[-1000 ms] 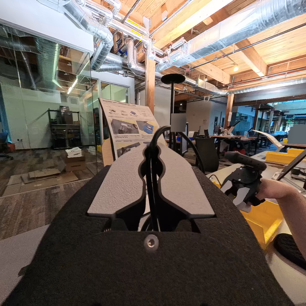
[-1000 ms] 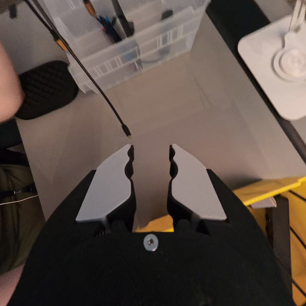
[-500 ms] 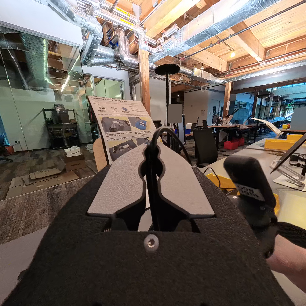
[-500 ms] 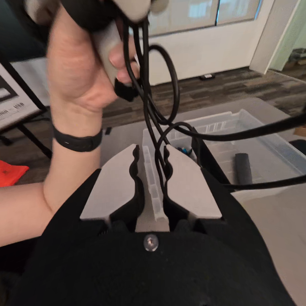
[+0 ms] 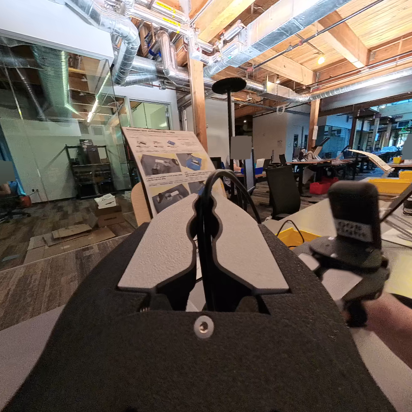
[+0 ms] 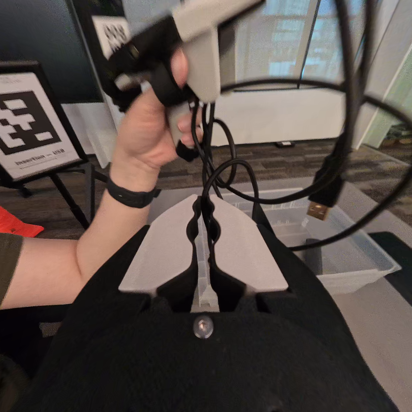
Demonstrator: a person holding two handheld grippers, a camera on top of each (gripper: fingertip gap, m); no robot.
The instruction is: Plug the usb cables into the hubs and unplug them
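Note:
My left gripper (image 5: pixel 205 198) is shut on a black usb cable (image 5: pixel 209 180) and holds it high above the table, pointing out into the room. The cable arches over the fingertips and hangs down to the right. In the right wrist view the same cable (image 6: pixel 233 145) hangs in tangled loops from the left gripper's grey handle (image 6: pixel 198 55), which a hand (image 6: pixel 145 133) holds. My right gripper (image 6: pixel 204 198) is shut on a strand of it just below that hand. A gold USB-A plug (image 6: pixel 317 210) dangles free at the right. No hub is in view.
A clear plastic bin (image 6: pixel 345 252) sits on the grey table (image 6: pixel 367 323) under the cable. A yellow bin (image 5: pixel 292 236) lies beyond my left gripper. An instruction board (image 5: pixel 169 160) and a framed marker sign (image 6: pixel 26 124) stand at the table's edge. Some 15 cm of space lies between my two pairs of fingers.
My right gripper swung up from the table to the hanging cable, moved its open fingers around a strand, and closed on it. The left gripper kept its hold on the cable.

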